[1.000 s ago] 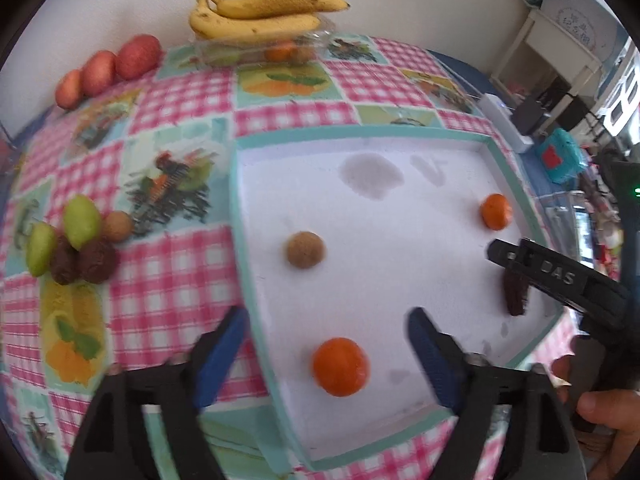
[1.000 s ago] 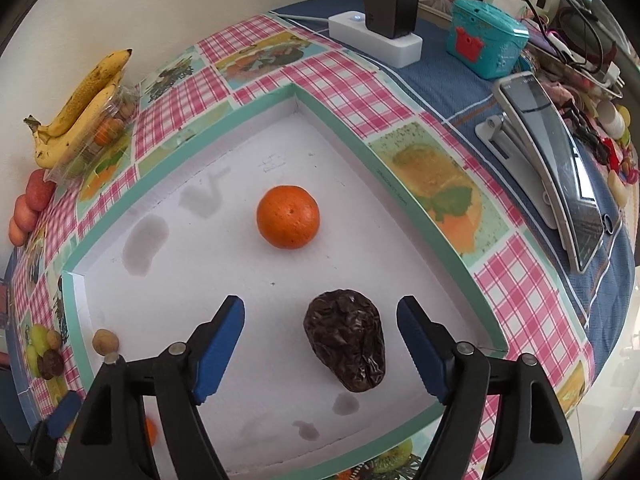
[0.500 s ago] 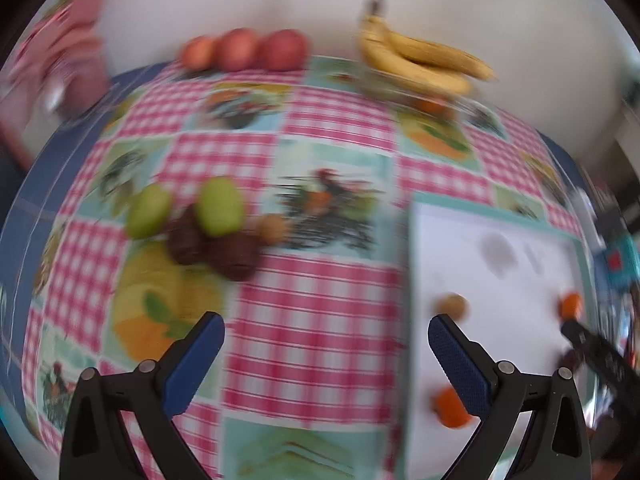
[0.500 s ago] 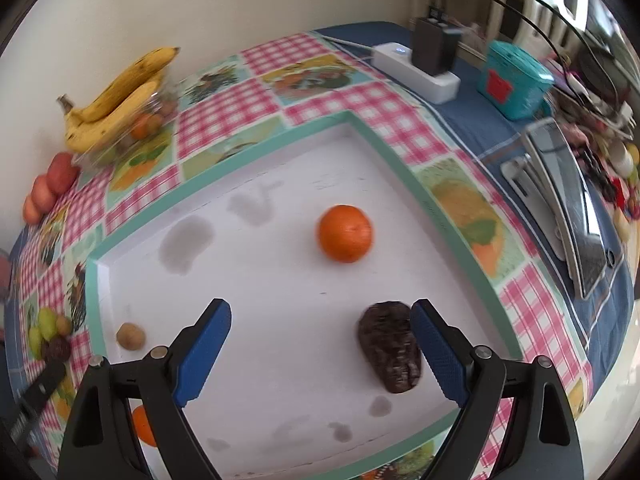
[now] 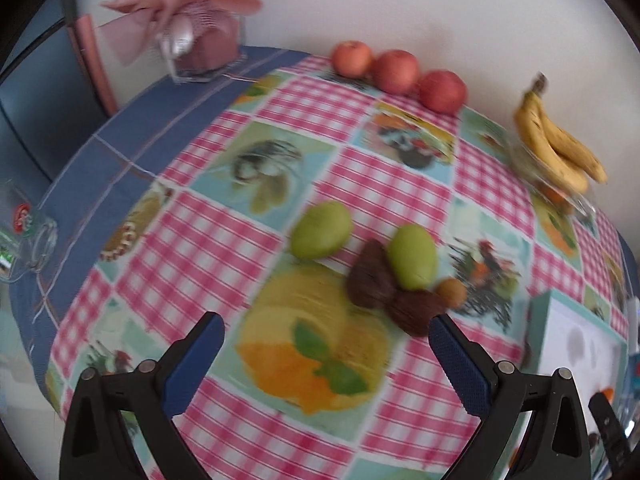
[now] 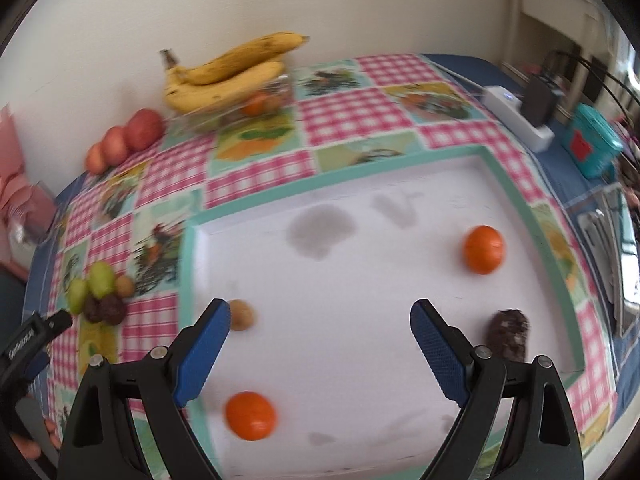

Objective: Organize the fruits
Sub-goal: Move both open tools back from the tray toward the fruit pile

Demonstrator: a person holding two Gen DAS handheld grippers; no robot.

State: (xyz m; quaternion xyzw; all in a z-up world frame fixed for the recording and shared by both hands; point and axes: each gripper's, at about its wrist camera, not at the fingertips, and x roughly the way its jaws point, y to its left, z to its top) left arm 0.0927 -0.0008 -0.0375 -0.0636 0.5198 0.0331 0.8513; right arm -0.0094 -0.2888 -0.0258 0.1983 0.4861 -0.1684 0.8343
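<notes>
Spread wide and empty, the left gripper (image 5: pixel 326 354) faces the fruit cluster (image 5: pixel 372 264) just ahead and slightly right on the tablecloth, while the right gripper (image 6: pixel 320 344), equally spread, hangs over the white tray (image 6: pixel 360 280), flanked by scattered fruit.

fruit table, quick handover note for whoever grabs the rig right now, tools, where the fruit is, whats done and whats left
Left tool: open, empty, above the checked tablecloth near the grouped fruit.
Right tool: open, empty, over the white tray with the teal rim.

Grouped on the cloth: two green oval fruits, two dark brown wrinkled fruits and a small tan round fruit. Three red apples and a yellow banana bunch sit along the wall.

Left in the tray: two oranges, one small tan round fruit, one dark brown wrinkled fruit. They probably go with their matches.
</notes>
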